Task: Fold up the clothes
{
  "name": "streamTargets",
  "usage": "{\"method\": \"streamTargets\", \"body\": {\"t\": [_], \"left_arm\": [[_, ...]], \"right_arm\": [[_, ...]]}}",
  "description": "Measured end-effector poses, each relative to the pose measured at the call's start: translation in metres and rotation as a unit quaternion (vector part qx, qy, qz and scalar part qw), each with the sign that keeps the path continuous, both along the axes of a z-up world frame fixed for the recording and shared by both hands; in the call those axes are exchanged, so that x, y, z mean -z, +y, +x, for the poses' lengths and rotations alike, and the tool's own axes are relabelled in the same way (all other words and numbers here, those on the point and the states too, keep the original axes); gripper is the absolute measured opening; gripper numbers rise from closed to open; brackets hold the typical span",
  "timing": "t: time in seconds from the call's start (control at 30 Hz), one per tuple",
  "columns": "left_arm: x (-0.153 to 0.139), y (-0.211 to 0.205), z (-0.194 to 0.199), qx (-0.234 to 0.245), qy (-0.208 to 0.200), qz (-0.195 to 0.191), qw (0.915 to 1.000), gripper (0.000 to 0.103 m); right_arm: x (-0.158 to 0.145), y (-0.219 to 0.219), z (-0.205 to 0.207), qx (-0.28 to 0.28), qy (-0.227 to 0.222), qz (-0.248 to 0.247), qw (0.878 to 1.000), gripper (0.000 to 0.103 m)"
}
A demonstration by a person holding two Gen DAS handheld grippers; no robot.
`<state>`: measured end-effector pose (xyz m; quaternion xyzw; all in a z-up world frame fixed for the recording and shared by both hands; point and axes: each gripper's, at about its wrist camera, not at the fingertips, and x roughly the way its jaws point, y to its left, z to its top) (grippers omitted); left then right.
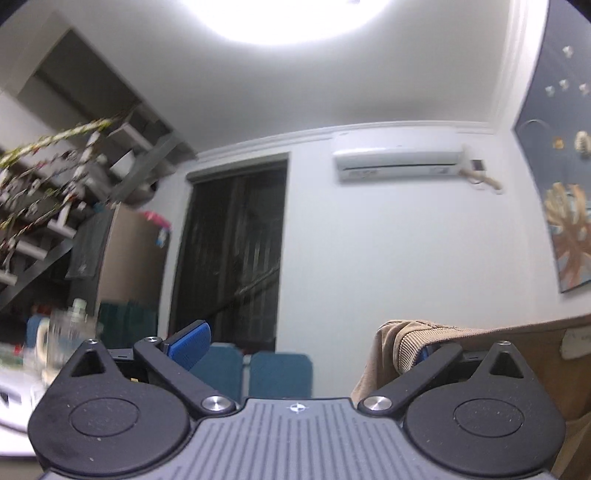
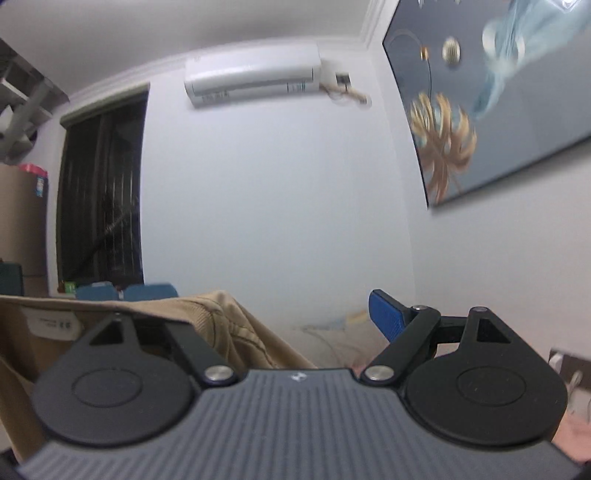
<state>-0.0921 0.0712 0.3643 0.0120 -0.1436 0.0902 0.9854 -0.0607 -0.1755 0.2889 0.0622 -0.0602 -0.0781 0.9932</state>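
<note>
Left gripper (image 1: 306,350): fingers spread, tan corduroy garment (image 1: 413,343) draped over one pad. Right gripper (image 2: 288,321): fingers spread, same garment covering one finger. Air conditioner (image 2: 251,75) on the wall.

White walls under a bright ceiling light (image 1: 291,14), wall air conditioner (image 1: 399,164), dark doorway (image 1: 236,251), possibly shelving (image 1: 55,206) left.

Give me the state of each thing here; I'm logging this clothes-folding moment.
Left gripper: open, tan cloth draped over one finger.
Right gripper: open, tan cloth over one finger.
Tan corduroy garment: lifted, spread between both grippers, label showing.
Air conditioner: flap closed.
Ceiling light: on.
</note>
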Motion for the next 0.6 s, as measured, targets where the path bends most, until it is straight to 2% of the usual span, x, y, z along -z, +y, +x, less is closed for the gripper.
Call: {"method": "streamTargets", "body": {"t": [0.1,0.17,0.3,0.37,0.47,0.6], "left_arm": [[-0.032,-0.001,-0.037,0.018,-0.006,0.022,0.9996,0.103],[-0.046,-0.001,-0.055,0.033,-0.006,0.021,0.9992,0.103],[-0.063,-0.003,-0.065,0.048,0.015,0.014,0.9986,0.103],[-0.066,-0.005,-0.048,0.053,0.033,0.014,0.9979,0.103],[-0.054,-0.010,0.003,0.056,0.057,0.015,0.9967,0.103],[-0.012,-0.025,0.103,0.048,0.095,0.027,0.9940,0.103]], "right_arm": [[-0.024,-0.006,-0.028,-0.006,-0.005,0.012,1.000,0.084],[-0.036,-0.011,-0.045,-0.008,-0.006,0.017,1.000,0.084],[-0.044,-0.018,-0.059,-0.009,-0.001,0.024,1.000,0.084],[-0.042,-0.023,-0.051,-0.005,0.008,0.021,1.000,0.084],[-0.033,-0.033,-0.024,0.001,0.025,0.022,0.999,0.084],[-0.004,-0.047,0.041,0.015,0.061,0.019,0.998,0.084]]}}
